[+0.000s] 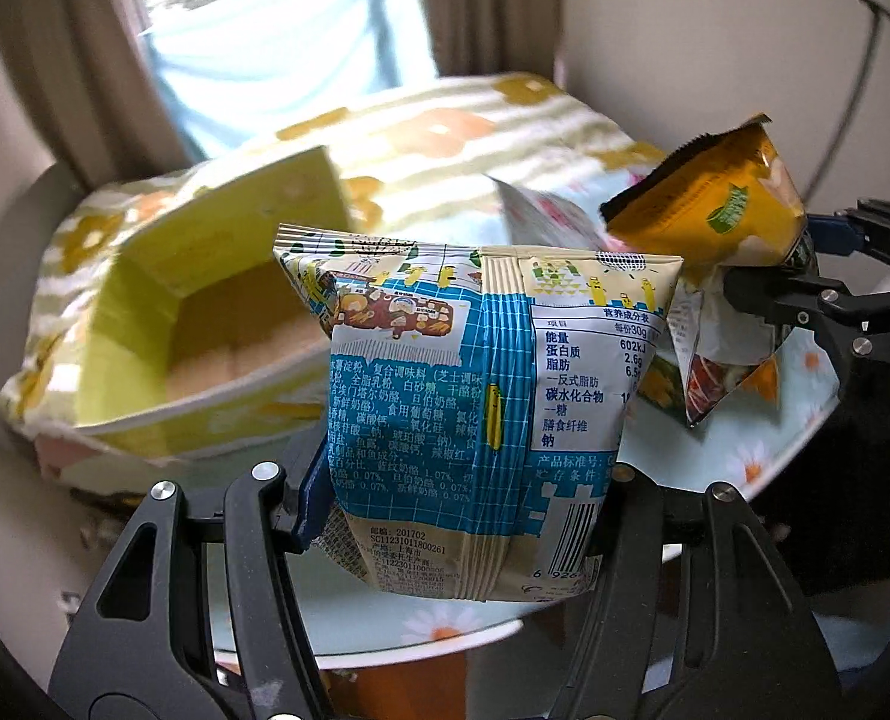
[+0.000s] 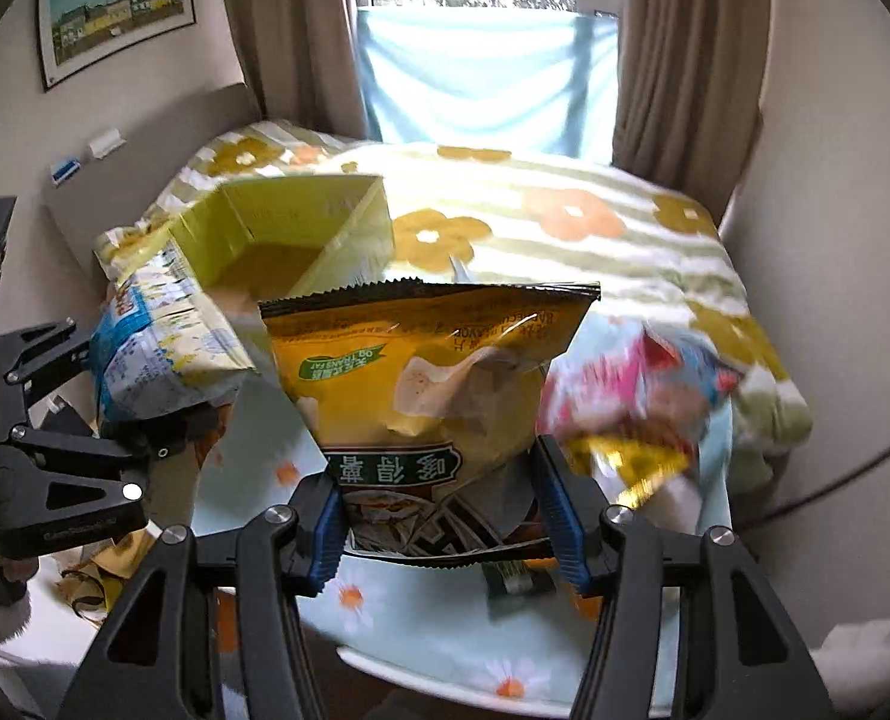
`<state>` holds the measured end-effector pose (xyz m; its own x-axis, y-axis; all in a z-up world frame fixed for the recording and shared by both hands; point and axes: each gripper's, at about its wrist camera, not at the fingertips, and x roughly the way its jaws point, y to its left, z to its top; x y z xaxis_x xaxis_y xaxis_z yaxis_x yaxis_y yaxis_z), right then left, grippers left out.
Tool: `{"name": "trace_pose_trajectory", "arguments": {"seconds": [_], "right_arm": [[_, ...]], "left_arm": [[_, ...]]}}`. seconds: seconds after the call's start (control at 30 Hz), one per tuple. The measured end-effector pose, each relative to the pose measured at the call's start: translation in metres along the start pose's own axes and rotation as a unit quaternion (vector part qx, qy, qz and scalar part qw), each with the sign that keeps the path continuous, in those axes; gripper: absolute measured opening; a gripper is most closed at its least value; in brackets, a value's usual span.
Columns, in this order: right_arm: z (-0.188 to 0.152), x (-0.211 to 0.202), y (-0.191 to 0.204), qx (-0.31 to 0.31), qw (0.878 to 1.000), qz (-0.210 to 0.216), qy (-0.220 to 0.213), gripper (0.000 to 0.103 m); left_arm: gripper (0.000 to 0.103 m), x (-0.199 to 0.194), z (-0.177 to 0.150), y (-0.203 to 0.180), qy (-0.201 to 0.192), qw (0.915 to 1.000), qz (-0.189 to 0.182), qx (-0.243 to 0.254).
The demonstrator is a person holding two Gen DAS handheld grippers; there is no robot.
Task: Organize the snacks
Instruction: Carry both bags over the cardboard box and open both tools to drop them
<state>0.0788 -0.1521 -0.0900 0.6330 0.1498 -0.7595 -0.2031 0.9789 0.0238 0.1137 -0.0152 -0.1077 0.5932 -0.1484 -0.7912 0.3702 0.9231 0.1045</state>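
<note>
The blue snack packet [image 1: 481, 402] covers the pad of the left gripper [image 1: 463, 516] at 3 o'clock, and the packet's lower print is too small to read. At 3 o'clock of the yellow snack bag [image 2: 426, 372], a pink-and-gold packet [image 2: 631, 414] is motion-blurred beyond identification. The green carton [image 2: 300, 228] at 11 o'clock is blurred, its near wall hidden behind both packets.

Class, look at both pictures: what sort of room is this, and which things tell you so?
Probably a bedroom at home: a bed with a floral blanket, brown curtains at a window, and a framed picture on the wall.
</note>
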Motion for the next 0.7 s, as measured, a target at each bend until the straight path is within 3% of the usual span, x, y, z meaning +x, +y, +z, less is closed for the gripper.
{"name": "trace_pose_trajectory", "arguments": {"seconds": [0.17, 0.4, 0.7], "right_arm": [[0.047, 0.01, 0.024, -0.006, 0.999, 0.017, -0.029, 0.052], [0.111, 0.056, 0.074, -0.006, 0.999, 0.037, -0.038, 0.052], [0.158, 0.137, 0.135, -0.003, 0.998, 0.06, 0.007, 0.052]], "left_arm": [[0.056, -0.005, 0.02, 0.06, -0.015, 0.9992, 0.018, -0.032], [0.056, 0.02, 0.048, 0.152, -0.016, 0.9961, 0.033, -0.08], [0.056, 0.081, 0.065, 0.245, 0.027, 0.9929, 0.031, -0.112]]}}
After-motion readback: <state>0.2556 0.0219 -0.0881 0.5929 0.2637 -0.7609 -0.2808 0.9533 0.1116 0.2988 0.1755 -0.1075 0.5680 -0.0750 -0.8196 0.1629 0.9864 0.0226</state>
